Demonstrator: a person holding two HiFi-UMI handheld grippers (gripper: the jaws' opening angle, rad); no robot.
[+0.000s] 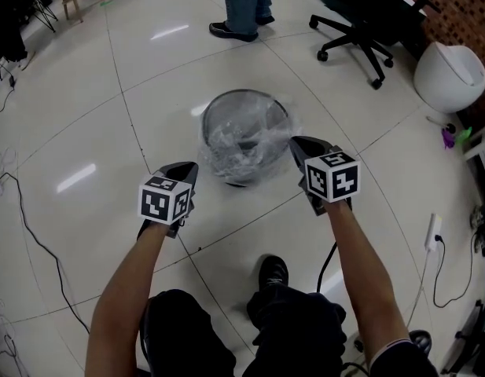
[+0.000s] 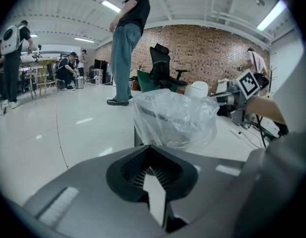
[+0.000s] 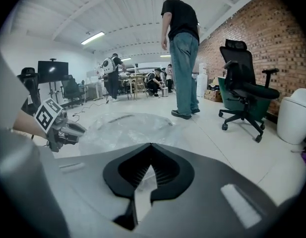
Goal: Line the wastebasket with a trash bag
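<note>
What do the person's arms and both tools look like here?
Left tongs and right tongs are dark grey wedge-shaped shells tapering to a point, each carrying a white cube with black square markers. Forearms are bare; a dark sleeve shows at the right upper arm.

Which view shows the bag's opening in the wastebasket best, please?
The head view: it looks down into the open bag and the wastebasket around it. The left gripper view shows only the bag's side, draped outside; the right gripper view shows only its top.
</note>
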